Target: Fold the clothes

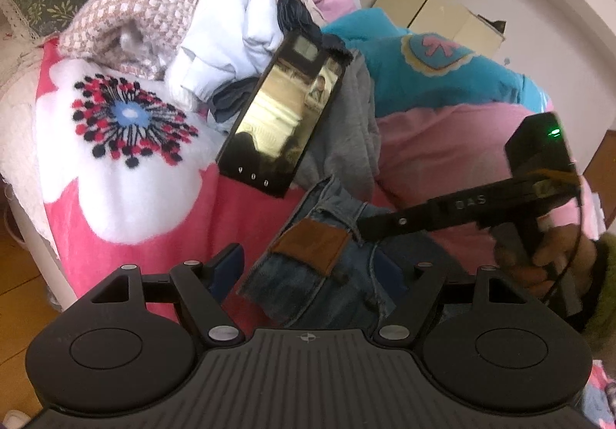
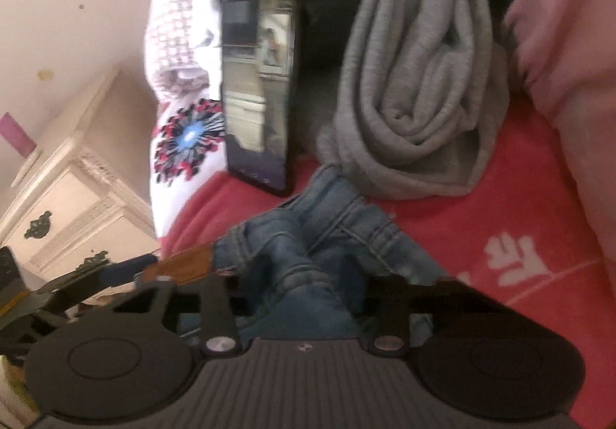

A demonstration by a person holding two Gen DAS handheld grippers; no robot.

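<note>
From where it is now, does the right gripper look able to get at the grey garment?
Probably yes. The grey garment lies uncovered on the pink blanket, just beyond the jeans the right gripper is over. Only the jeans lie between.

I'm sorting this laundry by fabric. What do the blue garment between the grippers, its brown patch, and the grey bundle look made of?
Jeans: denim, judging by the faded blue weave and stitched seams. Brown patch: matte, likely leather or an imitation; which one is unclear. Grey garment: soft heathered jersey or sweatshirt knit, draping in loose rolls.
</note>
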